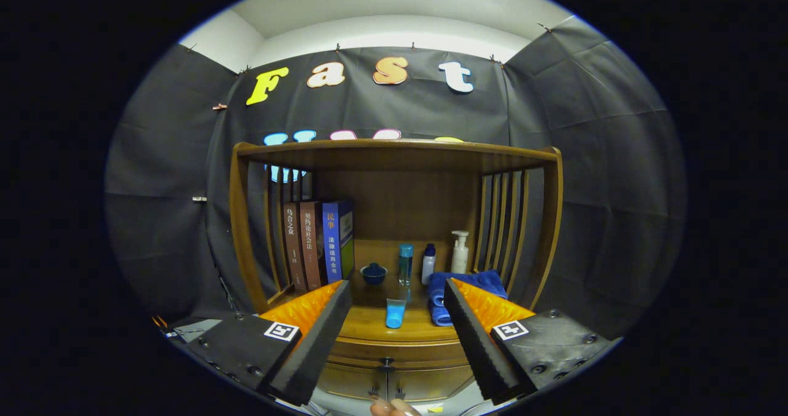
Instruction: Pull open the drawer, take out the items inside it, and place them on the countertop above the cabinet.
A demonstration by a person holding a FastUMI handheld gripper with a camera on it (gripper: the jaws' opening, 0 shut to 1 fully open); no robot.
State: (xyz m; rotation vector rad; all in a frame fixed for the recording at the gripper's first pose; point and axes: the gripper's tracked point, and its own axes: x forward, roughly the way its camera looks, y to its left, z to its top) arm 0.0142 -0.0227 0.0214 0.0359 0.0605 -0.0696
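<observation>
My gripper (394, 336) is open, its two fingers spread wide with nothing between them. Ahead and a little below stands a wooden cabinet; its drawer front (394, 376) with a small dark knob (386, 362) looks shut, low between the fingers. The countertop (375, 330) above it carries a light blue tube (395, 312) standing near its front edge, between the fingers. What lies inside the drawer is hidden.
On the countertop further back: three upright books (317, 244), a small blue bowl (373, 273), a teal bottle (406, 263), a white bottle with blue cap (428, 263), a white pump bottle (460, 253), folded blue towels (438, 299). A wooden shelf frame (394, 151) roofs it. A fingertip (388, 407) shows below.
</observation>
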